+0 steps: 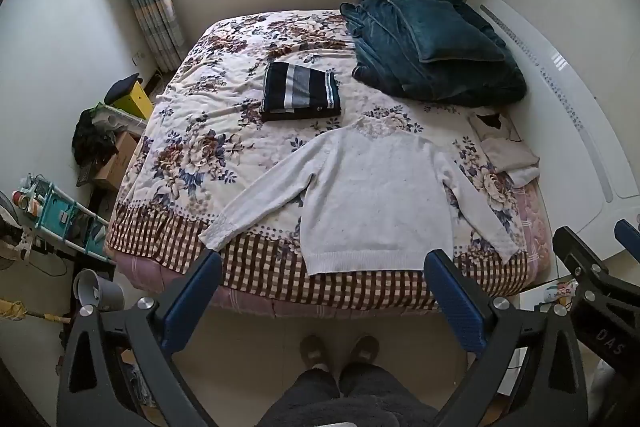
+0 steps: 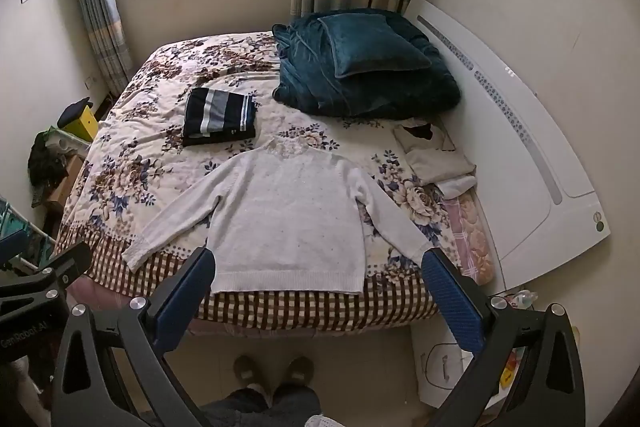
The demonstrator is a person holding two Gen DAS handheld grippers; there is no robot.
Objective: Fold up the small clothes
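Bed (image 1: 188, 131): covered by a floral quilt with a checked border; seen from its foot in both wrist views.
Teal blanket (image 1: 436, 67): heaped at the far right of the bed, with a teal cushion (image 1: 444, 27) laid on top.
White sweater (image 1: 372, 199): spread flat near the foot edge, sleeves out to both sides, hem at the checked border, collar toward the window.
Striped navy garment (image 1: 300, 93): folded, set beyond the sweater's collar, apart from it.
Beige clothes (image 2: 436, 155): piled by the headboard, near the sweater's right sleeve.
Left claw (image 1: 320, 283): held wide open, nothing gripped; sweater hem seen between its fingers, untouched.
Right claw (image 2: 318, 281): held wide open, nothing gripped; above the hem, right cuff just beside its right finger.
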